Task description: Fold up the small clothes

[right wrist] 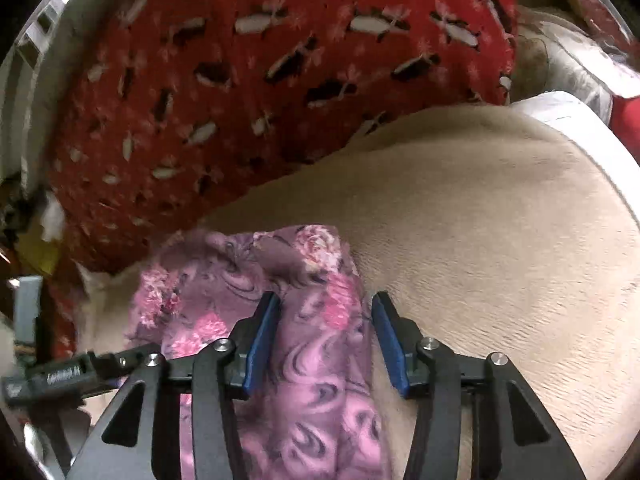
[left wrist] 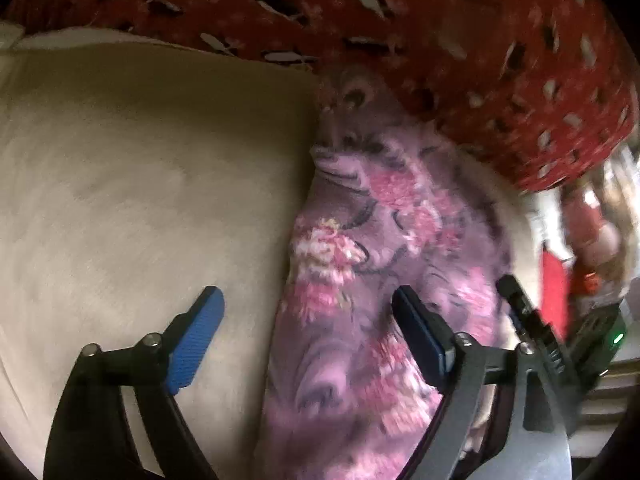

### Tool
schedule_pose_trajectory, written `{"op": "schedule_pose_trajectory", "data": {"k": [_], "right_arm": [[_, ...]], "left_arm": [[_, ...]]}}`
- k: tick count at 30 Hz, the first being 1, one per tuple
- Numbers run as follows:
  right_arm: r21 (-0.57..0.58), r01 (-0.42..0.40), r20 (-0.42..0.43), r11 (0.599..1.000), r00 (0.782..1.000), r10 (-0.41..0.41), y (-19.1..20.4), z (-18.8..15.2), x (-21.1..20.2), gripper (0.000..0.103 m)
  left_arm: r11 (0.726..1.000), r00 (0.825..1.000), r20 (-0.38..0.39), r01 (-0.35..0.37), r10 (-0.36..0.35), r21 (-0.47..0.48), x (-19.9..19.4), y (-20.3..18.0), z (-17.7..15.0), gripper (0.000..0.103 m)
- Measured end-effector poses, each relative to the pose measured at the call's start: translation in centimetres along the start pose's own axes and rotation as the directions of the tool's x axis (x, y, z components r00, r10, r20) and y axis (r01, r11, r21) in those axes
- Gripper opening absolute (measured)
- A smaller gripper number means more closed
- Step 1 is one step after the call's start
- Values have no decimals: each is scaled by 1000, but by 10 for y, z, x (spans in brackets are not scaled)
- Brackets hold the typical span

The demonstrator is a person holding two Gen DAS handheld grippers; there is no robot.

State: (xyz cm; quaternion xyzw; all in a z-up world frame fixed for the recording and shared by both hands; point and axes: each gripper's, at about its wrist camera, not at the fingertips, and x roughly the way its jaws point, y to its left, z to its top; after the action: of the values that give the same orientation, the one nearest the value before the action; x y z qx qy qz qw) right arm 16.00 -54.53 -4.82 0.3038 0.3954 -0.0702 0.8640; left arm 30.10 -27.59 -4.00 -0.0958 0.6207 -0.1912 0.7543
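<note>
A wide beige cushion (left wrist: pixel 132 184) fills most of both views, its plush nap brushed into faint streaks and fine ridges; its surface bulges gently, and in the right wrist view (right wrist: pixel 492 216) a white edge runs along its far right side. Behind it lies a big red pillow (left wrist: pixel 400 28), rounded and soft, its cloth printed with small pale flowers and slim white and black leaf shapes; in the right wrist view (right wrist: pixel 248 92) it slopes down to the left and touches the back edge of the cushion.

The small garment (left wrist: pixel 360 300) is a long, narrow strip of thin purple cloth with pink roses and dark swirls, lying on the cushion and reaching back to the foot of the pillow, where its far end is rumpled into soft folds. In the right wrist view (right wrist: pixel 312 360) it runs straight up between the fingers, its far end squared off.

The left gripper (left wrist: pixel 308 324) is spread wide and grasps nothing: its textured blue left pad hangs over bare cushion, its right pad over the cloth. The right gripper (right wrist: pixel 325 344) is also released, its smooth blue pads set either side of the strip's right edge, with a gap showing on each side.
</note>
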Motion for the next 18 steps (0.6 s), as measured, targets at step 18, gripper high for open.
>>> {"op": "schedule_pose_trajectory", "data": {"k": [18], "right_arm": [[49,-155,-22,987,988,156,-46,-47,-67,62]], "left_arm": [[964,955,-135,260,-266,-57,0,18,-44,86]]}}
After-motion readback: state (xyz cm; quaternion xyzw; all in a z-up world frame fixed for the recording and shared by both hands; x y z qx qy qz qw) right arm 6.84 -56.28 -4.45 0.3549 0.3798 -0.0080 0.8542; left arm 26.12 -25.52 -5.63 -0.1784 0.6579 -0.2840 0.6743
